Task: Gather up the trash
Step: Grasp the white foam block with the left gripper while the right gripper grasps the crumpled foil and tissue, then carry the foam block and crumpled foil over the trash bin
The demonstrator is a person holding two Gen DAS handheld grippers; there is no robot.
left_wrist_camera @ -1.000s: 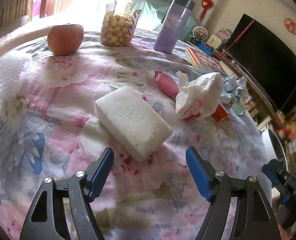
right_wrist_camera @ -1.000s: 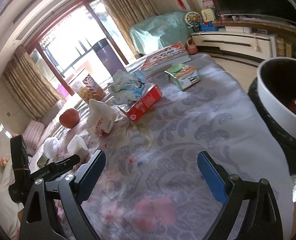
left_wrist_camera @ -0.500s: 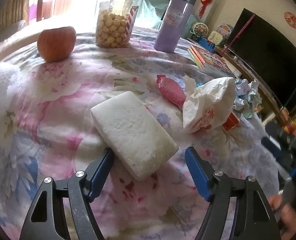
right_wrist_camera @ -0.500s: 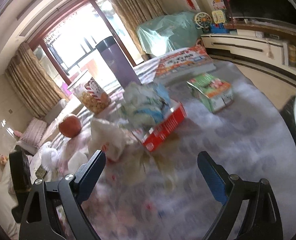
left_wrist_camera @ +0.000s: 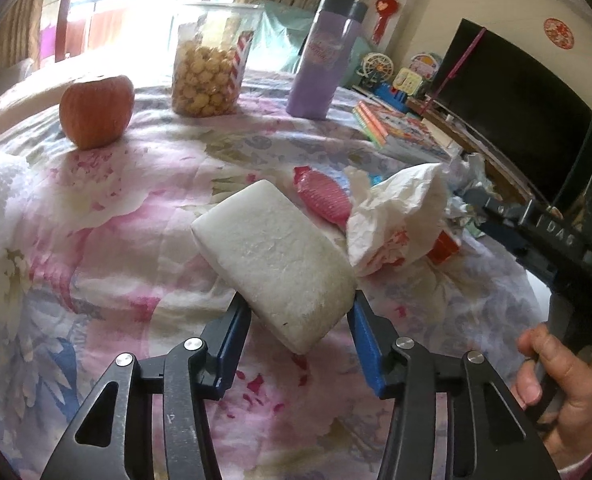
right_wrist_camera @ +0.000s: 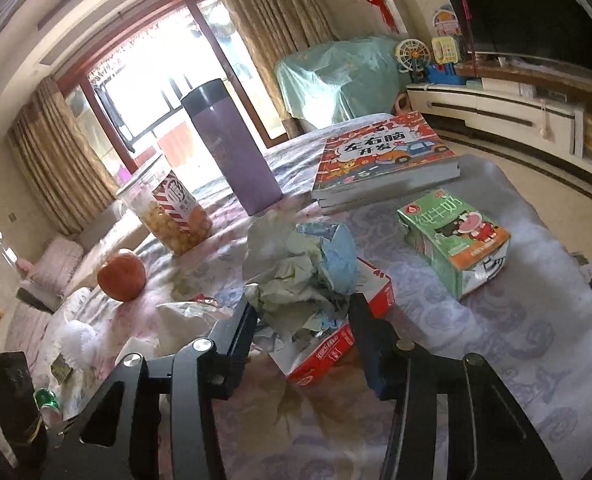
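A white foam block [left_wrist_camera: 272, 252] lies on the floral tablecloth [left_wrist_camera: 96, 260]. Its near end is between the pads of my left gripper [left_wrist_camera: 298, 316], whose jaws are closing and touch both its sides. Beside it lie a pink wrapper [left_wrist_camera: 324, 196] and a crumpled white bag [left_wrist_camera: 396, 224]. In the right wrist view, a wad of crumpled paper [right_wrist_camera: 296, 276] sits in a red box [right_wrist_camera: 328, 352]. The jaws of my right gripper [right_wrist_camera: 302, 312] are closing on that wad, with a pad against each side.
An apple [left_wrist_camera: 96, 110], a popcorn jar [left_wrist_camera: 208, 72] and a purple bottle [left_wrist_camera: 320, 60] stand at the back. Books [right_wrist_camera: 384, 156] and a green milk carton [right_wrist_camera: 452, 240] lie to the right of the box. A hand [left_wrist_camera: 556, 376] holds the right gripper's handle.
The left jaws have narrowed onto the foam block's near end. The right gripper has moved across the table to the red box, and its jaws have narrowed around the crumpled paper.
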